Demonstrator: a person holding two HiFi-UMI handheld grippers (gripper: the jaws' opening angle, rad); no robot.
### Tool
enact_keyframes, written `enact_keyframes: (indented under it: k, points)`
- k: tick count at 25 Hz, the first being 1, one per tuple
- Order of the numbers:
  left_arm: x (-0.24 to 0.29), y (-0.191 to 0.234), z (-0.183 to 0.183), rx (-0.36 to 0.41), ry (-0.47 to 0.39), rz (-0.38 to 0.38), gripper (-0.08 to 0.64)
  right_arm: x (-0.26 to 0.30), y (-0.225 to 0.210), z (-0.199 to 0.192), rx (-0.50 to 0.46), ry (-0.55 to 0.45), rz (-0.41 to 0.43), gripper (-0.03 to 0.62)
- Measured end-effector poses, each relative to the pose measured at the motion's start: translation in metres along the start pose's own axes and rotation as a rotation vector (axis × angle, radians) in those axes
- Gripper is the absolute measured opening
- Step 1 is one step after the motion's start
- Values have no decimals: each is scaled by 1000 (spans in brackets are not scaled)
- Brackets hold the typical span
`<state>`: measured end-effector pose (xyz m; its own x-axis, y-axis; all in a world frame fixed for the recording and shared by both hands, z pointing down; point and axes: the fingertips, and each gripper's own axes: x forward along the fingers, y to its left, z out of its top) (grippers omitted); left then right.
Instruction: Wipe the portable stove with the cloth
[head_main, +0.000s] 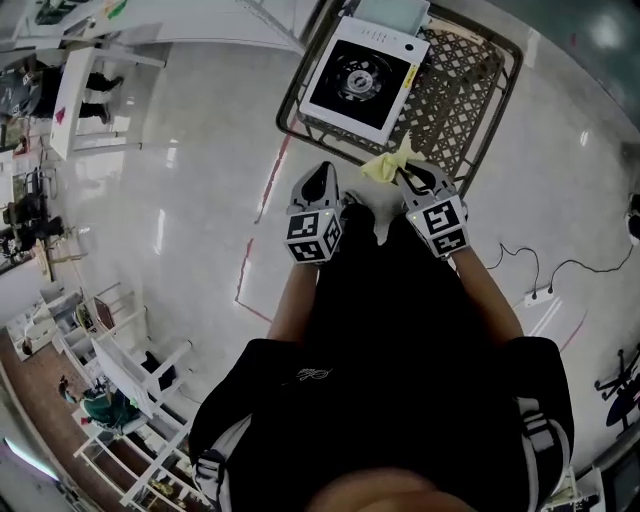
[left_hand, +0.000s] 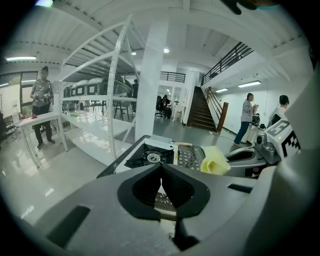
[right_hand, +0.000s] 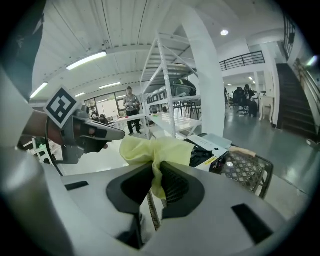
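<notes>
With right gripper (right_hand: 156, 175) clenched on cloth (right_hand: 150, 149) and left gripper (left_hand: 161, 172) shut empty, lower cloth flat onto stove (head_main: 362, 78) just ahead of jaws, then sweep across top.

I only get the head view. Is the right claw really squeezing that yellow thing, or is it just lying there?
Observer: Squeezing it. The right gripper view shows the right claw shut on the crumpled yellow cloth, which bunches up above it.
Operator: Does the left claw have anything?
Observer: No. The left gripper view shows the left claw shut, with nothing in it.
</notes>
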<state>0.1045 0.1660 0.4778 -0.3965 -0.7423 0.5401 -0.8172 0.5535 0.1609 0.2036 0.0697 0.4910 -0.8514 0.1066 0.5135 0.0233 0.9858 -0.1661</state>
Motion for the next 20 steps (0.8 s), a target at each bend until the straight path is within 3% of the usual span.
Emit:
enact_keyframes:
  k: [8, 20]
  points:
    - [47, 68, 4, -7, 54, -31, 21, 56, 3, 20, -6, 39, -46, 43]
    - [127, 183, 28, 24, 175, -188, 21, 200, 35, 61, -141, 192, -79, 44]
